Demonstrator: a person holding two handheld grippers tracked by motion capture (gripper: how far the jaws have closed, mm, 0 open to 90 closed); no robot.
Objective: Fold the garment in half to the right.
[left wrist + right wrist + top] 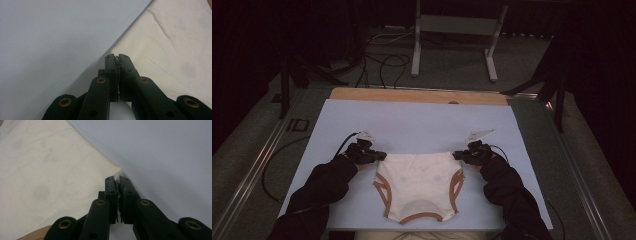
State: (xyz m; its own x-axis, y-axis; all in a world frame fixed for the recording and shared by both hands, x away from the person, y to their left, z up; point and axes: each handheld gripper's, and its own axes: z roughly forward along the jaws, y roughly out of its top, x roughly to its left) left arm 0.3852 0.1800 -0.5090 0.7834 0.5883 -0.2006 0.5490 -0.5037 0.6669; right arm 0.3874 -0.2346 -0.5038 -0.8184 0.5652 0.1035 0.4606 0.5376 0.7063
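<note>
Loads of bare bench beyond the cream garment, nothing standing there. Narrow open strips run along both outer sides. Near side's crowded: both sleeves flank the garment, leaving little gap.

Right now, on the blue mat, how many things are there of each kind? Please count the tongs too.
Cream garment with brown trim: 1
Tongs: 2, the left tongs and the right tongs, each shut on a top corner of the garment
Total: 3
</note>
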